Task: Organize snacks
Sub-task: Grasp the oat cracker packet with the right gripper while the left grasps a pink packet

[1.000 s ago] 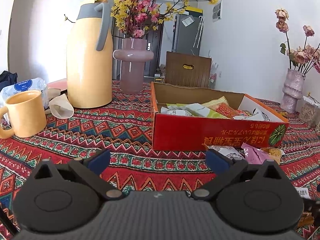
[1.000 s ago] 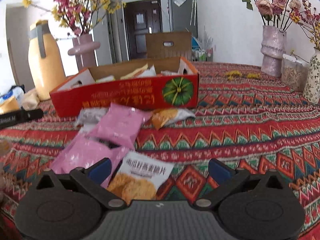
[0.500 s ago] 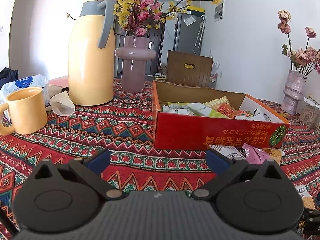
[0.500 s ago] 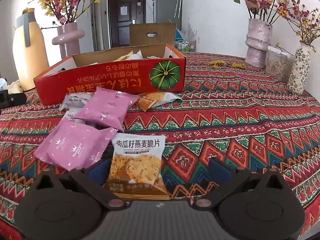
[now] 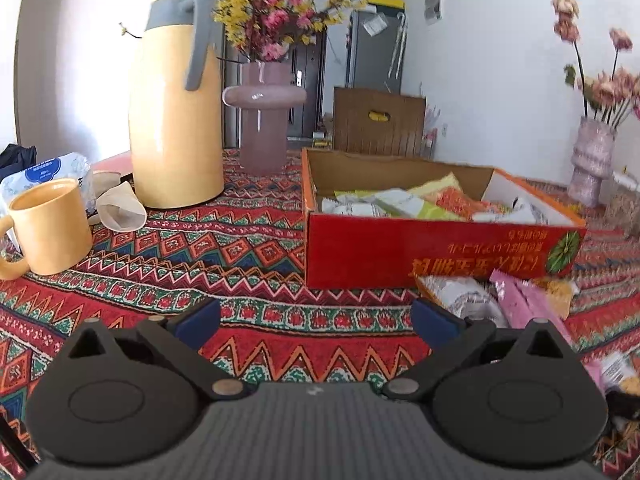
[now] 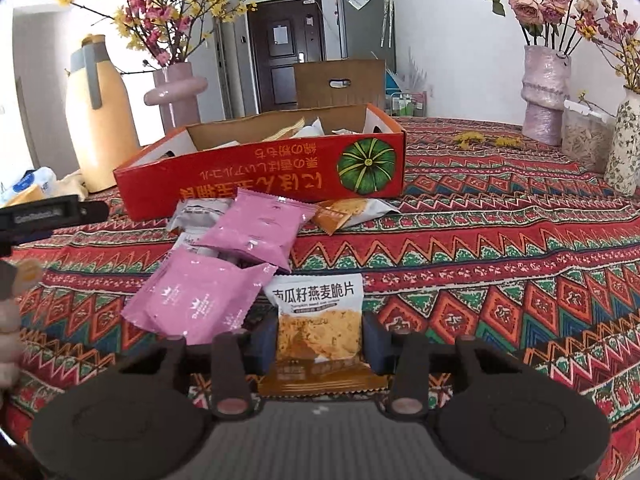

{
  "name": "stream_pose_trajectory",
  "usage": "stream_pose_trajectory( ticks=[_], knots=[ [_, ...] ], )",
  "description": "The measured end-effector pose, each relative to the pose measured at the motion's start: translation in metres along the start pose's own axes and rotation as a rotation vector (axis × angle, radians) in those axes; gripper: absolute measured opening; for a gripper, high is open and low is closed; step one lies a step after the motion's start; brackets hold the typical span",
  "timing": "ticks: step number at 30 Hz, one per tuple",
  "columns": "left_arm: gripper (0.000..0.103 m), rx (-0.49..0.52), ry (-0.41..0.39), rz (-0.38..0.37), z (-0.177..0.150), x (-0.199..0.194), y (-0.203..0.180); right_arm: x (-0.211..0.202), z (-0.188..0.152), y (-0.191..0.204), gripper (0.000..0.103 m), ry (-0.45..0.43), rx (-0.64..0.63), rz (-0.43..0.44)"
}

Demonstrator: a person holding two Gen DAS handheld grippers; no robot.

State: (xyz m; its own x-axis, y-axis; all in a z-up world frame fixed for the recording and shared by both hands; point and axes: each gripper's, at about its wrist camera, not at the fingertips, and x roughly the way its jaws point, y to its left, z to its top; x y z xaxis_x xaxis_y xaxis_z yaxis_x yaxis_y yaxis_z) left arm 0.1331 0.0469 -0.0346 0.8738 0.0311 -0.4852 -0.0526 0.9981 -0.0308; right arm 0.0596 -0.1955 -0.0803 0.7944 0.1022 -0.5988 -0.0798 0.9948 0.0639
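Note:
A red cardboard box [image 6: 256, 176] with several snack packets inside stands on the patterned tablecloth. In front of it lie two pink packets [image 6: 196, 300], a grey one [image 6: 196, 216] and an orange one [image 6: 344, 216]. A white-and-orange oat crisp packet [image 6: 318, 308] lies nearest to me. My right gripper [image 6: 318, 340] is closing on it, with a pad against each side of the packet. My left gripper [image 5: 316, 320] hovers open over bare cloth to the left of the box [image 5: 400, 252], with nothing between its fingers.
A yellow thermos jug [image 5: 176, 120], a yellow mug [image 5: 48, 228] and a pink vase [image 5: 264, 120] stand at the left. At the right are a lilac vase [image 6: 546, 96], a clear jar [image 6: 584, 136] and a floral vase [image 6: 624, 148]. A hand [image 6: 8, 332] shows at the left edge.
The right gripper's jaws went from wide open to closed in on the oat crisp packet. The left gripper has stayed in place, open.

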Motion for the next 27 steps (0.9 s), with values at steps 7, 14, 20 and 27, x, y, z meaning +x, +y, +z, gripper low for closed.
stream_pose_trajectory(
  ticks=[7,14,20,27],
  knots=[
    [0.103,0.065,0.047,-0.128,0.001,-0.023,-0.035,-0.026,0.001,-0.018,0.041,-0.102,0.049,0.004],
    [0.103,0.181,0.109,-0.268,-0.008,-0.036,-0.085,-0.040,-0.005,-0.042,0.041,-0.135,0.097,0.006],
    [0.103,0.256,0.151,-0.296,-0.017,-0.035,-0.111,-0.044,-0.013,-0.062,0.041,-0.148,0.139,0.004],
    [0.103,0.317,0.199,-0.311,-0.028,-0.026,-0.131,-0.046,-0.018,-0.083,0.041,-0.153,0.184,-0.007]
  ],
)
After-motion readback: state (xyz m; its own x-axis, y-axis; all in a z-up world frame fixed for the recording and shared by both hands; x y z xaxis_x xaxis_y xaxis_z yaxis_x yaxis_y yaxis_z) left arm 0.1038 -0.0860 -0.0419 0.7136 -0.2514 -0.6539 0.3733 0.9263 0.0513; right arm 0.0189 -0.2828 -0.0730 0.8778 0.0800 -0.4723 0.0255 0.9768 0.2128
